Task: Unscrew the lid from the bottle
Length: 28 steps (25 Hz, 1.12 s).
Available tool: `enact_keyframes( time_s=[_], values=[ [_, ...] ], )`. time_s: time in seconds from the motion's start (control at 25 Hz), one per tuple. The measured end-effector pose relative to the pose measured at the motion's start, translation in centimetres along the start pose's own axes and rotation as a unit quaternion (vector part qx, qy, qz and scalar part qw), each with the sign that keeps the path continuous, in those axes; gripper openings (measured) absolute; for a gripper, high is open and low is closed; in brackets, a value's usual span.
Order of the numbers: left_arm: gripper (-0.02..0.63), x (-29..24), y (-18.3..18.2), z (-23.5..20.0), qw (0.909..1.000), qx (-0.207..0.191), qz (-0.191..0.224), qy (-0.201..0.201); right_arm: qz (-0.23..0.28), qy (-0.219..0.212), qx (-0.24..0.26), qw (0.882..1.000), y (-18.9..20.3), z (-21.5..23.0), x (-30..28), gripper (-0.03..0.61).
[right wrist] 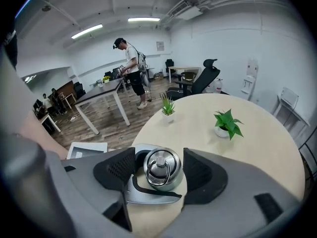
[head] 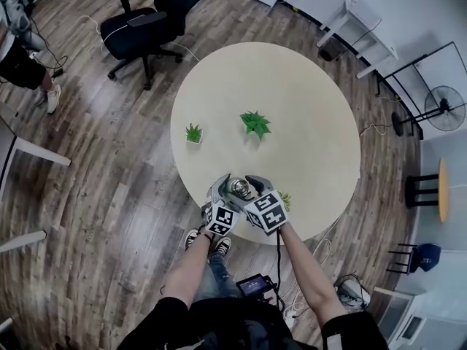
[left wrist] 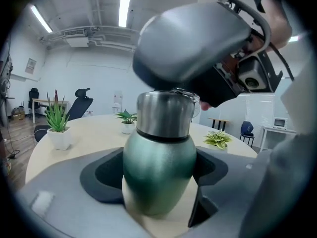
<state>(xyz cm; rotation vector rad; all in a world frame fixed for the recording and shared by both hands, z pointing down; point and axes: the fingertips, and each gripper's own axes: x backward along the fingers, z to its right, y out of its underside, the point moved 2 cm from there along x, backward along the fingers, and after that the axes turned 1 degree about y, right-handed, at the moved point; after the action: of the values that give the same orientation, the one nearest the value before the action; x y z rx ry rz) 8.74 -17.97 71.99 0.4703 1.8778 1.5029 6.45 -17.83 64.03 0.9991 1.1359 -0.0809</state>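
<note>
**Bottle position.** The bottle (left wrist: 158,180) stands upright on the round counter (head: 292,86), close to the near edge in front of the operator. Its body is green. The steel lid (right wrist: 171,163) is seated on the neck, and a ring handle (right wrist: 158,173) lies flat on top of it.

**Left gripper.** The left gripper (head: 223,192) approaches the bottle from the side at body height. In the left gripper view the green body fills the gap between the jaws and appears to bear on both dark pads, so the jaws are read as grasping the bottle. The contact line on the right pad is partly hidden by the body's curve.

**Right gripper.** The right gripper (head: 257,188) is positioned above the bottle and looks down onto the lid. Its jaws are released: the lid sits between the two pads with a narrow gap on each side, and neither pad presses on it.

**Surroundings.**
- A small spiky potted plant (head: 193,133) stands on the counter, well apart from the bottle.
- A broader-leaved potted plant (head: 255,123) stands further in.
- A third plant (head: 286,199) sits just beside the right gripper.
- A black office chair (head: 142,20) stands on the wooden floor (head: 95,195) beyond the counter.
- A person (right wrist: 132,68) stands at a far desk.
</note>
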Motion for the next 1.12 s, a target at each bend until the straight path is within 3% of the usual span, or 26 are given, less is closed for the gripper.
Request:
enact_keyframes(
  time_s=[0.08, 0.24, 0.36, 0.56, 0.68, 0.76, 0.92, 1.04, 1.12],
  values=[
    [0.39, 0.0, 0.0, -0.1, 1.0, 0.0, 0.001, 0.006, -0.004, 0.008, 0.007, 1.0, 0.3, 0.2, -0.4, 0.244],
    [0.39, -0.1, -0.1, -0.2, 0.9998, 0.005, 0.004, 0.02, 0.019, -0.007, 0.015, 1.0, 0.1, 0.5, -0.4, 0.241],
    [0.39, 0.0, -0.1, -0.1, 0.9991, -0.003, 0.002, 0.042, 0.026, -0.056, 0.064, 0.996, 0.2, 0.3, -0.2, 0.238],
    [0.39, 0.1, 0.1, 0.3, 0.9928, -0.041, -0.012, 0.111, 0.006, -0.149, 0.199, 0.969, 0.7, -0.3, -0.2, 0.238],
    [0.39, 0.1, 0.2, 0.5, 0.9871, -0.054, -0.024, 0.149, -0.008, -0.18, 0.237, 0.955, 0.7, -0.5, -0.1, 0.239],
    [0.388, 0.1, 0.1, 0.4, 0.9854, -0.06, -0.029, 0.156, 0.0, -0.16, 0.214, 0.964, 0.6, -0.4, -0.2, 0.244],
    [0.389, 0.1, 0.0, 0.3, 0.9918, -0.047, -0.021, 0.117, 0.037, -0.037, 0.071, 0.996, 0.5, 0.3, 0.0, 0.29],
    [0.39, 0.0, 0.1, 0.3, 0.9962, -0.03, -0.015, 0.081, 0.052, 0.029, -0.028, 0.998, 0.8, 0.5, 0.1, 0.264],
    [0.39, -0.1, 0.2, 0.2, 0.9971, -0.024, -0.015, 0.071, 0.058, 0.046, -0.061, 0.995, 1.0, 0.6, 0.0, 0.242]
  ],
)
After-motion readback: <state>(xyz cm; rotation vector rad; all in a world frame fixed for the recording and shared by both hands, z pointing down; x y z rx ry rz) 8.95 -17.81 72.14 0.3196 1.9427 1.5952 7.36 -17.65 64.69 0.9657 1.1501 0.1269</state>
